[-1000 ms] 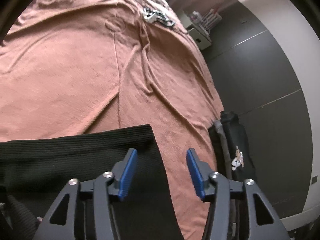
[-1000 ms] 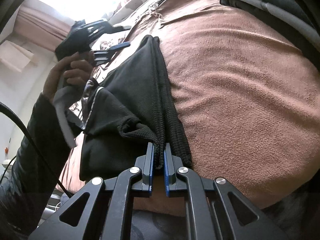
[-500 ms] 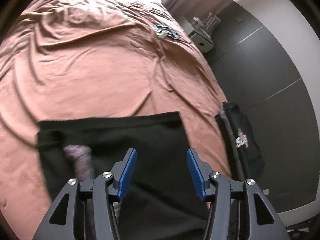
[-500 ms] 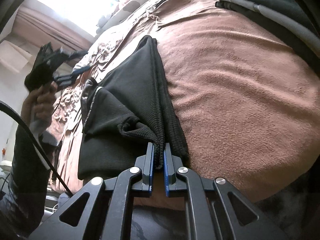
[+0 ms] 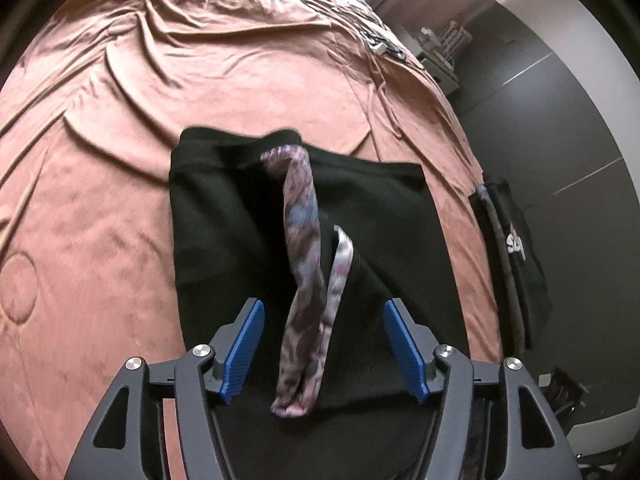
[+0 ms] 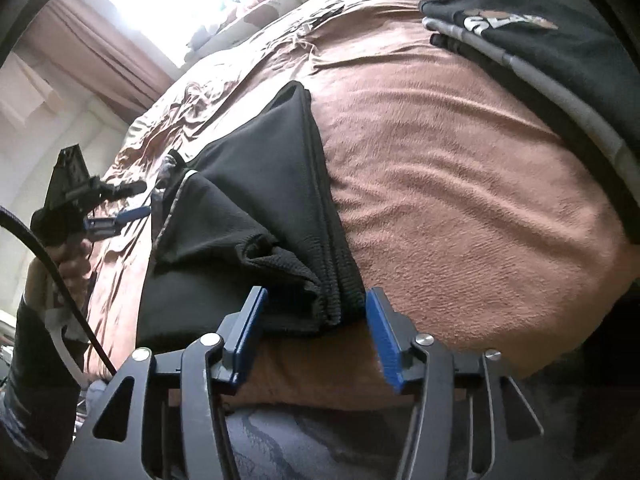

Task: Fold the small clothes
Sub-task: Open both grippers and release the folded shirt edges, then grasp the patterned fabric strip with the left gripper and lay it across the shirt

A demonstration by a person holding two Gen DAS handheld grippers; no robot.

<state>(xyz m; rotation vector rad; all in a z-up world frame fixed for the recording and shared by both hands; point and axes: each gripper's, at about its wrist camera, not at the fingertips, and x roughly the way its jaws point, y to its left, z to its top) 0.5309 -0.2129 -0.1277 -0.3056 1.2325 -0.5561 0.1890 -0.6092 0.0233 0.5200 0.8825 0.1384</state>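
Note:
A black ribbed garment point(image 5: 224, 208) lies folded on the brown bedspread point(image 5: 200, 60). A purple patterned strip of lining point(image 5: 300, 208) twists across its top. My left gripper point(image 5: 323, 312) hovers over the garment's near part with its jaws opening and nothing pressed between the pads. In the right wrist view the black garment point(image 6: 260, 168) has its bunched near corner between the pads of my right gripper point(image 6: 315, 300). Those jaws are opening and the pads stand clear of the cloth. The left gripper point(image 6: 120, 204) shows at the far left, held by a hand point(image 6: 70, 268).
A stack of folded dark clothes with a white print point(image 6: 540, 40) sits at the bed's right edge, also in the left wrist view as the stack point(image 5: 516, 248). Beyond the bed are a dark floor and a white nightstand point(image 5: 440, 52). A black cable point(image 6: 52, 264) hangs by the hand.
My right gripper has let go of the garment's corner and its jaws have spread. My left gripper has swung across over the garment, bringing the patterned lining into view, and widened a little.

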